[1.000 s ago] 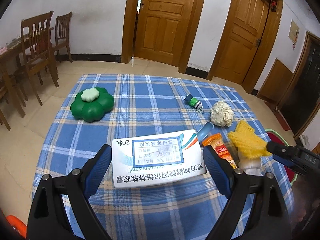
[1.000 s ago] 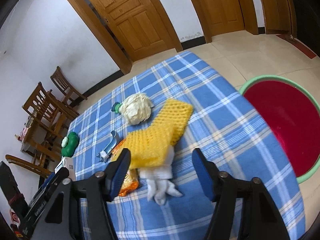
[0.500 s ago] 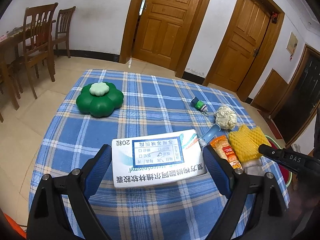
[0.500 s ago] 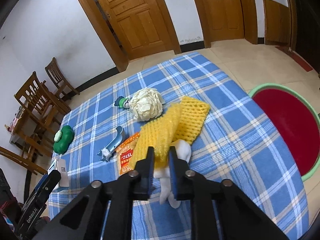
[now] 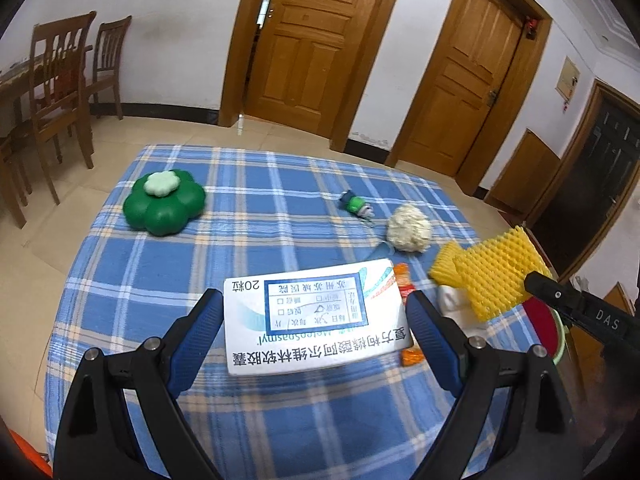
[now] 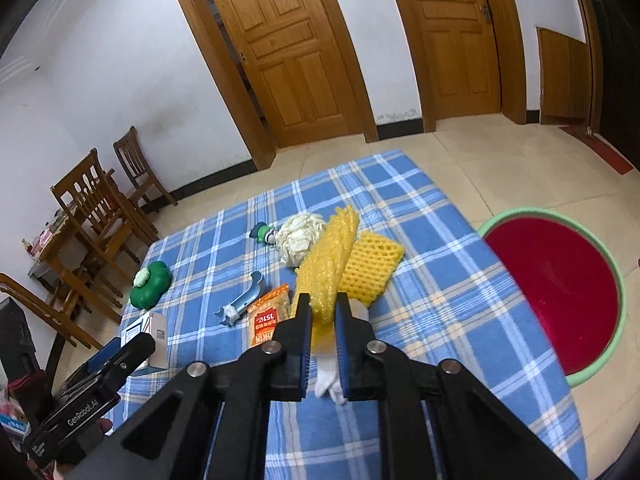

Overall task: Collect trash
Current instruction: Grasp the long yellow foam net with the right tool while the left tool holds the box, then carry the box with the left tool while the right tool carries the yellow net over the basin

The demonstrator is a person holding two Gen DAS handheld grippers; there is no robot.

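well, on my left wrist feed the left gripper (image 5: 314, 316) has its blue pads on either side of a white medicine box (image 5: 316, 318), jaws wide, and i can't tell whether they truly touch the box ends or just flank it. the box covers most of an orange snack packet (image 5: 408, 308) and nearly all of a pale blue tool behind it. farther out on the blue checked tablecloth (image 5: 248, 236) sit a green flower-shaped container (image 5: 164, 202), a small green toy (image 5: 354, 204) too blurred to name, and a crumpled paper ball (image 5: 409, 228). at the right edge the yellow foam net (image 5: 494, 276) hangs off the tablecloth, held by the right gripper, whose body is cut off by the frame; a white wad (image 5: 454, 306) lies below it. on my right wrist feed the right gripper (image 6: 322, 316) is clamped tight on the yellow foam net (image 6: 332, 264), which folds upward and hides part of the paper ball (image 6: 298, 236). the white wad (image 6: 330, 376) peeks out between the fingers. beside the table on the floor stands a red basin with a green rim (image 6: 612, 276), its far side cut off.
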